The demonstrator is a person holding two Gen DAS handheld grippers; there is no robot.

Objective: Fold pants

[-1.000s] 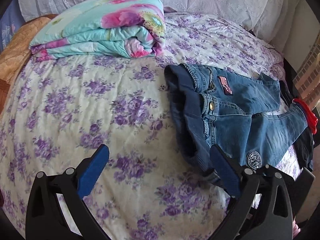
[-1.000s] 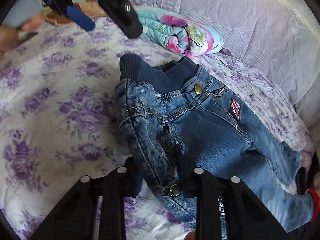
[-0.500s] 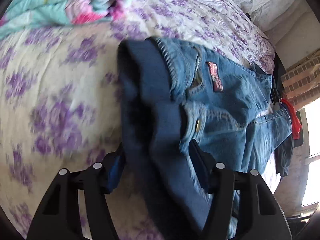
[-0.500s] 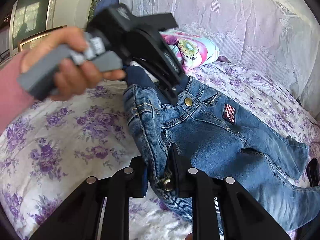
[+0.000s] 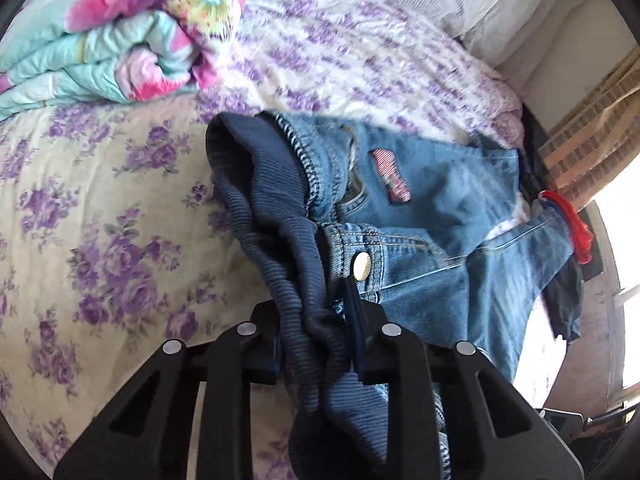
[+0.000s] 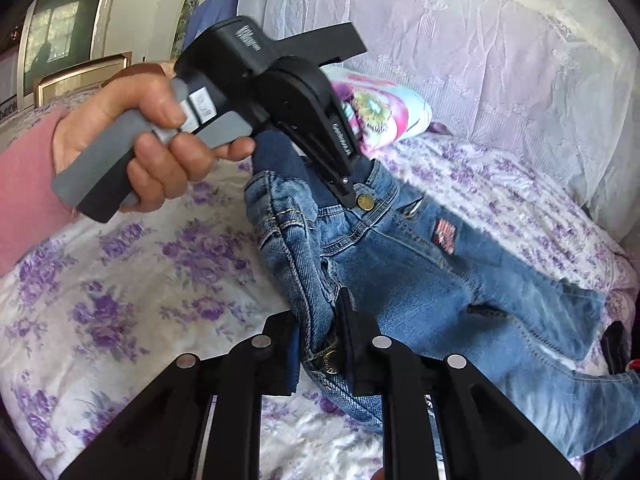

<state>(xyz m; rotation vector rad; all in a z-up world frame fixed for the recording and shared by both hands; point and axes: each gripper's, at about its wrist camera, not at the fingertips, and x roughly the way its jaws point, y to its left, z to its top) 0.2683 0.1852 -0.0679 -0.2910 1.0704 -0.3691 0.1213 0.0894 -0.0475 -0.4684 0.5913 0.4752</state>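
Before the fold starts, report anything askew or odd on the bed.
The small blue denim jeans lie crumpled, their dark ribbed knit waistband bunched and twisted at one end. Nothing looks spilled or damaged.

L gripper point(image 5: 316, 332) moved over to pants point(image 5: 420, 216), jaws went wide → clamped on ribbed waistband point(image 5: 280, 240).
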